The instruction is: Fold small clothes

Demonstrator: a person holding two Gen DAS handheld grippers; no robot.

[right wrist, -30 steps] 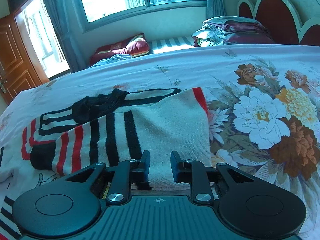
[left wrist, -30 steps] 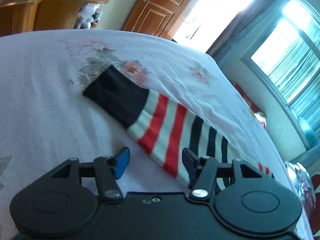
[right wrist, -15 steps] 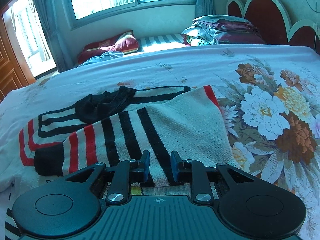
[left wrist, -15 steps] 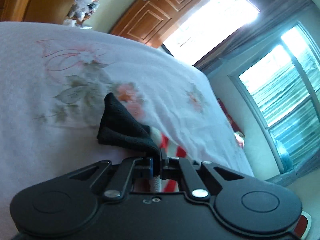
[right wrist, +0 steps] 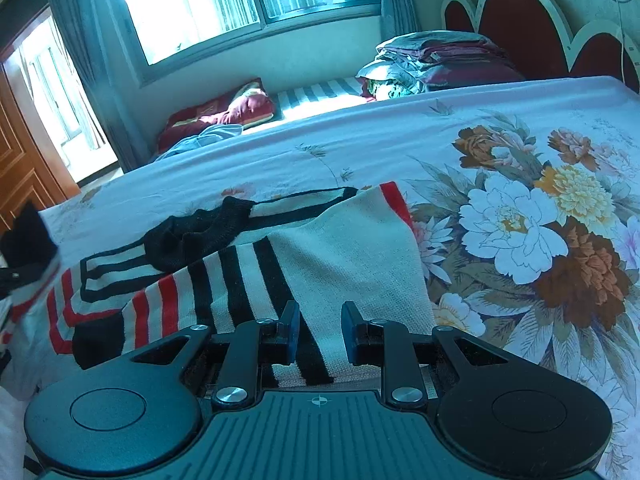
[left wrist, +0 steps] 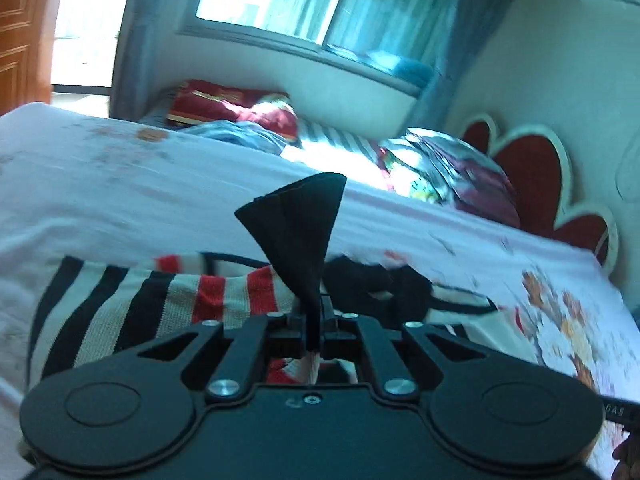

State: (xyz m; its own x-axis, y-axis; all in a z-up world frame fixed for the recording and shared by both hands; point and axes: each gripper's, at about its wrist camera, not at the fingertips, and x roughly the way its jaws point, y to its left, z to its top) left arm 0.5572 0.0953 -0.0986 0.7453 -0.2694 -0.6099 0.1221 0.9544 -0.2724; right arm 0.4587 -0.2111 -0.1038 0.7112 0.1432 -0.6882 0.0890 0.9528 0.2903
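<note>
A small striped sweater (right wrist: 344, 256), cream with black and red stripes, lies on the floral bedsheet (right wrist: 520, 216). My left gripper (left wrist: 314, 320) is shut on the black cuff (left wrist: 300, 232) of one sleeve, lifted above the sweater's body (left wrist: 160, 300); the cuff fans upward from the jaws. In the right wrist view this cuff (right wrist: 26, 236) shows at the far left edge. My right gripper (right wrist: 318, 334) is open, its jaws a small gap apart, low over the sweater's near hem. The black collar (right wrist: 200, 232) is bunched on top.
Folded bedding (right wrist: 436, 60) is stacked at the bed's far side by the red headboard (right wrist: 520, 24). A red pillow (right wrist: 224, 112) lies on a striped mattress under the window. A wooden door (right wrist: 16, 148) stands at left.
My left gripper closed on the sleeve cuff, lifted it and swung it over toward the sweater's body. My right gripper stayed open over the hem, shifting only slightly.
</note>
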